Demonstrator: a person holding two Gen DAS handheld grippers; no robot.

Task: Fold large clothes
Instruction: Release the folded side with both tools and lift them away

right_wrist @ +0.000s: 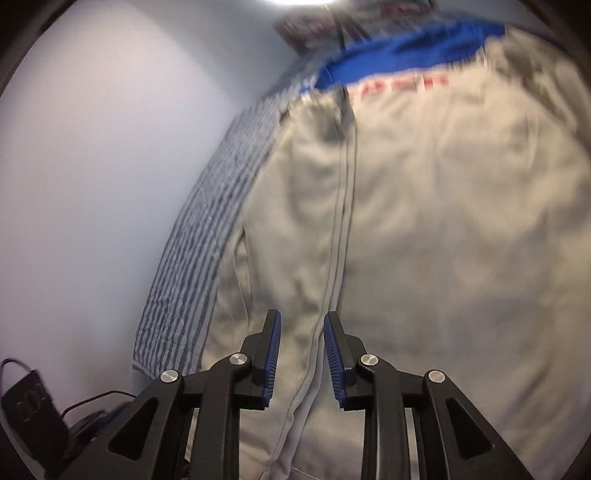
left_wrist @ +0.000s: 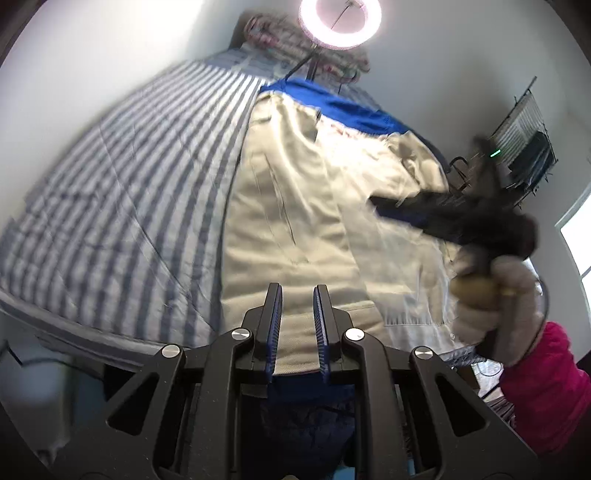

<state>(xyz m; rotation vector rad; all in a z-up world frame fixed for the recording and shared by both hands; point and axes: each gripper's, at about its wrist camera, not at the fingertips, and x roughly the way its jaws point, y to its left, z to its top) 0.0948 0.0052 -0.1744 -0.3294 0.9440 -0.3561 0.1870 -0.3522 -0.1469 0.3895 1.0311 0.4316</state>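
Note:
A large beige jacket (left_wrist: 295, 206) with a blue collar band (left_wrist: 351, 107) lies spread on a striped bed (left_wrist: 129, 177). My left gripper (left_wrist: 297, 291) is open and empty over the jacket's near hem. My right gripper (left_wrist: 380, 206) shows blurred at the right of the left wrist view, over the jacket's right side. In the right wrist view the right gripper (right_wrist: 302, 317) is open and empty above the jacket (right_wrist: 443, 221), near its centre seam. Red lettering (right_wrist: 399, 86) sits below the blue band (right_wrist: 388, 59).
A ring light (left_wrist: 340, 18) stands beyond the bed's far end beside patterned bedding (left_wrist: 280, 40). A wire rack (left_wrist: 524, 147) stands at the right wall. A black bag and cables (right_wrist: 33, 410) lie on the floor left of the bed.

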